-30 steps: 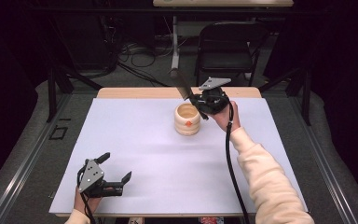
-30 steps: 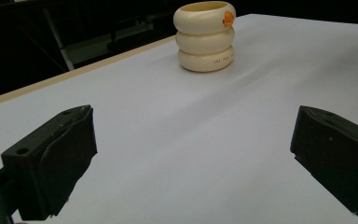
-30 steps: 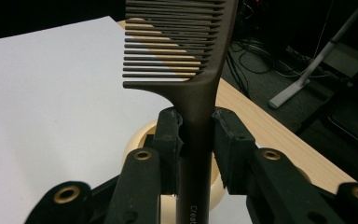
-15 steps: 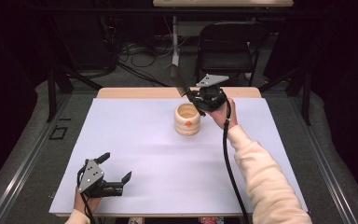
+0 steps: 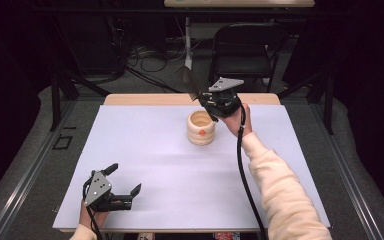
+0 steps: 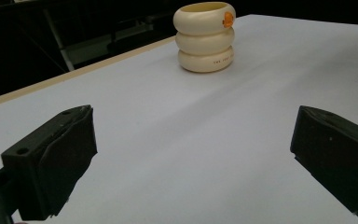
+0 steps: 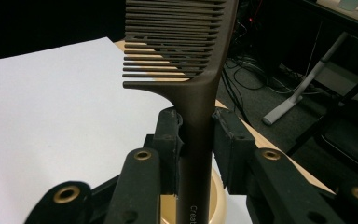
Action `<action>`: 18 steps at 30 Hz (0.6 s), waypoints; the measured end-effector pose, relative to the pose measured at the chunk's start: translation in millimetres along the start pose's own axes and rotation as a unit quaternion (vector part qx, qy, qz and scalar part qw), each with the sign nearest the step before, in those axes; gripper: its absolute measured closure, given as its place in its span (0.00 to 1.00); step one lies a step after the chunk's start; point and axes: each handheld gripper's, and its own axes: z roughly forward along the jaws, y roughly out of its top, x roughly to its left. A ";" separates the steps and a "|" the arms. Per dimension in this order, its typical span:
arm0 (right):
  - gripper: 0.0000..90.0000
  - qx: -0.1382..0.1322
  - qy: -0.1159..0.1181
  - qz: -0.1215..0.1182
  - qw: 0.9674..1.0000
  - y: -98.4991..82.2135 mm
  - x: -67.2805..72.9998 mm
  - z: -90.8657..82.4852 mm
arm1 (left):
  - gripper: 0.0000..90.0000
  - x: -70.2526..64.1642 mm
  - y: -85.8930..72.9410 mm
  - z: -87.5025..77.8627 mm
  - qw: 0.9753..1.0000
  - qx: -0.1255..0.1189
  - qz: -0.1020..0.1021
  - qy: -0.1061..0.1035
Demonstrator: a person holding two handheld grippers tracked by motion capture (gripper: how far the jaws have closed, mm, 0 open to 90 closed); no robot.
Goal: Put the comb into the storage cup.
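**A:** Your right hand-held gripper (image 5: 203, 98) is clamped on the handle of the dark brown plastic wide-tooth comb (image 7: 193, 70), pads pressing from both sides. The teeth stand above the jaws and the handle's lower end hangs over the mouth of the cream, three-ringed plastic cup (image 5: 201, 128).

**B:** So how do you seat it well?

**A:** I judge the step in hand to be lowering the comb into that cup. Keep the handle upright and centred on the opening before you go down; in the right gripper view the handle sits right over the cup's inside, which is a good line. Come down slowly and loosen the grip only once the handle has found the bottom, or the top-heavy comb may tip the light cup.

**B:** Where does everything lie?

**A:** In the high view the cup stands a little beyond the middle of the white-covered table (image 5: 155, 155), towards twelve o'clock. The comb rises from your right hand-held gripper towards eleven o'clock, and that gripper hovers at about one o'clock of the cup, just above its rim.

**B:** And the other hand?

**A:** Your left hand-held gripper (image 5: 126, 183) rests near the table's seven o'clock corner, jaws apart with nothing between them, well apart from the cup, which it faces.
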 end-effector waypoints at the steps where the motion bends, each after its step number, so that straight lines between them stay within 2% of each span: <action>1: 0.80 -0.001 0.000 0.001 1.000 0.5 -0.3 0.0 | 0.00 0.0 0.0 0.0 1.000 0.000 0.000 0.000; 18: 0.80 -0.026 -0.009 0.003 1.000 3.5 1.9 7.3 | 0.00 -0.1 0.0 0.0 1.000 0.000 -0.001 0.000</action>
